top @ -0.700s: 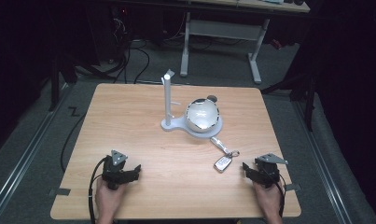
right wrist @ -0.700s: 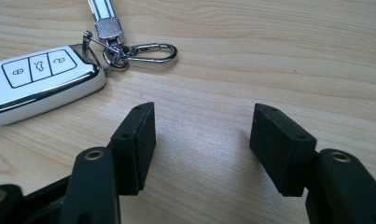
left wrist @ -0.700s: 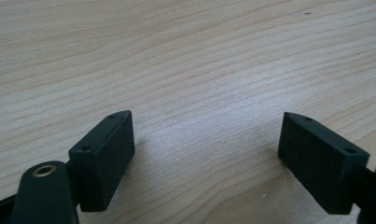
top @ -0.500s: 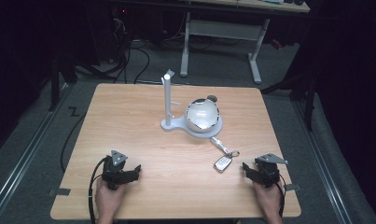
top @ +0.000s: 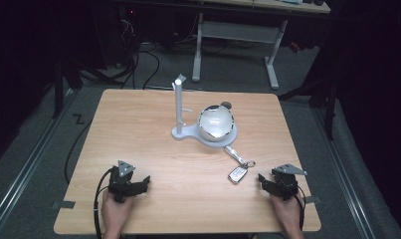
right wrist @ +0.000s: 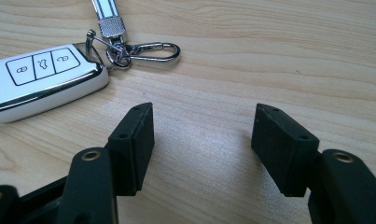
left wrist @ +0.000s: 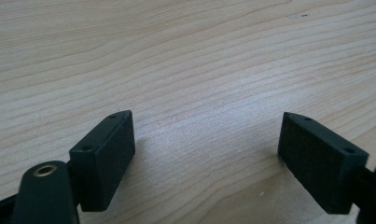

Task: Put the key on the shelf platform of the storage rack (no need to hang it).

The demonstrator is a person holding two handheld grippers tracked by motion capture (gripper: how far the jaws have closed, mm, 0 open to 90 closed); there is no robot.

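Car key point(top: 237, 174) lying near the desk's point(top: 138, 129) front right corner, long axis slanting toward the stand point(top: 180, 107), just left of the nearer right gripper point(top: 267, 182); both grippers' jaws apart, empty.

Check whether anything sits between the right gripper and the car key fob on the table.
Nothing visible does. The right gripper rests open on the table, and bare wood lies between it and the car key fob, which lies flat just to its left with its strap running toward the white stand.
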